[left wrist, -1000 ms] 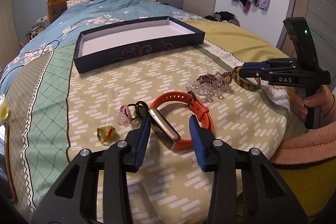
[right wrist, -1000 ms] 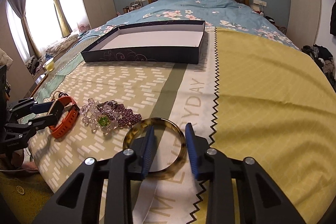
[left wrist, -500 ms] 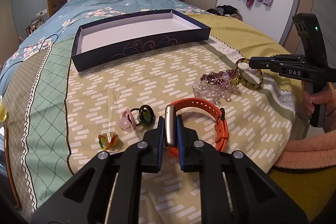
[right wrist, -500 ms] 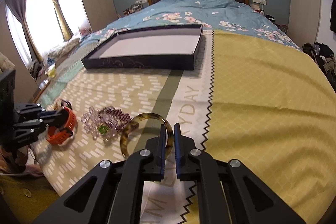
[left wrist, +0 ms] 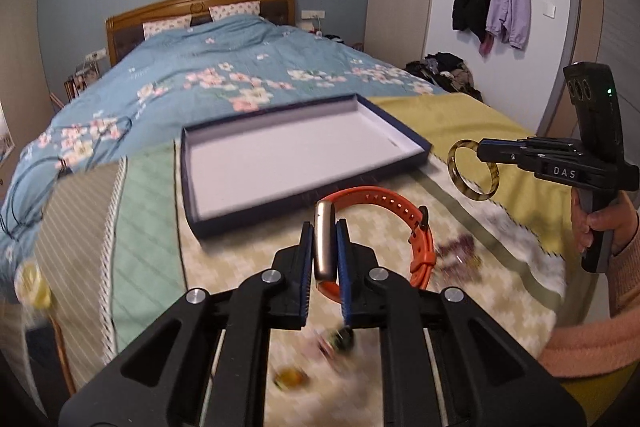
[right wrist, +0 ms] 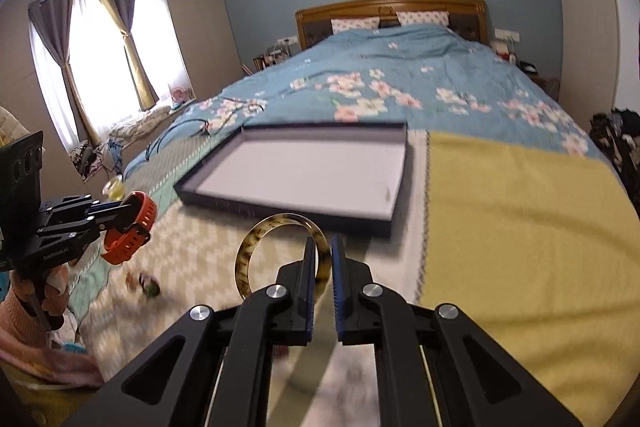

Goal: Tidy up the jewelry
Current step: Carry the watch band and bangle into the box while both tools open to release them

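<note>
Left gripper clamped on the orange watch, right gripper clamped on the tortoiseshell bangle, both items held clear of the bedspread just short of the near wall of the open navy box.

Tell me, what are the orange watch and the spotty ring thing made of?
The orange watch strap looks like matte rubber or silicone: it bends in a soft loop with punched holes. Its case looks like smooth, shiny metal. The spotty bangle looks like glossy plastic or resin, with see-through amber and dark blotches, though I cannot be sure.
</note>
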`<action>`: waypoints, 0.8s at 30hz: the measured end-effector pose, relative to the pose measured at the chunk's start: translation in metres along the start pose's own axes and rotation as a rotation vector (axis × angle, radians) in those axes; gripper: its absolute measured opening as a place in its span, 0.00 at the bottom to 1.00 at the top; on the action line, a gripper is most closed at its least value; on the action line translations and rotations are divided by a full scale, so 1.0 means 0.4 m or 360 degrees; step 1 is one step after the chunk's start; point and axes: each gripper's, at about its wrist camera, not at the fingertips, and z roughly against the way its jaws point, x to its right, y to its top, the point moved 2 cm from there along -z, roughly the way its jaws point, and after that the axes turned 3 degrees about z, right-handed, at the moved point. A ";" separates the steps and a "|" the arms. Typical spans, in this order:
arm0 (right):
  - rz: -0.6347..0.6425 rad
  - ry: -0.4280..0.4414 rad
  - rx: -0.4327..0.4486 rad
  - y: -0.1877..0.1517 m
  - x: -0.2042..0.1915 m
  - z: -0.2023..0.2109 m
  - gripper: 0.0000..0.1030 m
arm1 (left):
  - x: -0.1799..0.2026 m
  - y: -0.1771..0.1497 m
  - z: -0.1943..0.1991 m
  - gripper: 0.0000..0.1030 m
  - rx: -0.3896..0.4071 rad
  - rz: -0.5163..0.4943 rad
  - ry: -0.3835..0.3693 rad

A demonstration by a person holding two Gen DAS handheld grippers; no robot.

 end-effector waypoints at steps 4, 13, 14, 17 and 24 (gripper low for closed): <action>-0.0014 0.0032 0.0015 0.074 0.017 -0.054 0.06 | -0.037 0.070 -0.044 0.11 0.0009 -0.0021 0.0023; -0.0056 0.0026 -0.0026 0.180 0.050 -0.191 0.06 | -0.098 0.182 -0.165 0.11 -0.0021 -0.0064 0.0092; -0.0063 0.0017 -0.0037 0.191 0.055 -0.211 0.06 | -0.107 0.194 -0.183 0.11 -0.0035 -0.0059 0.0093; -0.0069 0.0008 -0.0061 0.211 0.055 -0.259 0.06 | -0.128 0.218 -0.232 0.11 -0.0065 -0.0056 0.0102; -0.0118 -0.0020 -0.0131 0.249 0.086 -0.365 0.06 | -0.174 0.268 -0.340 0.11 -0.0134 -0.0088 0.0121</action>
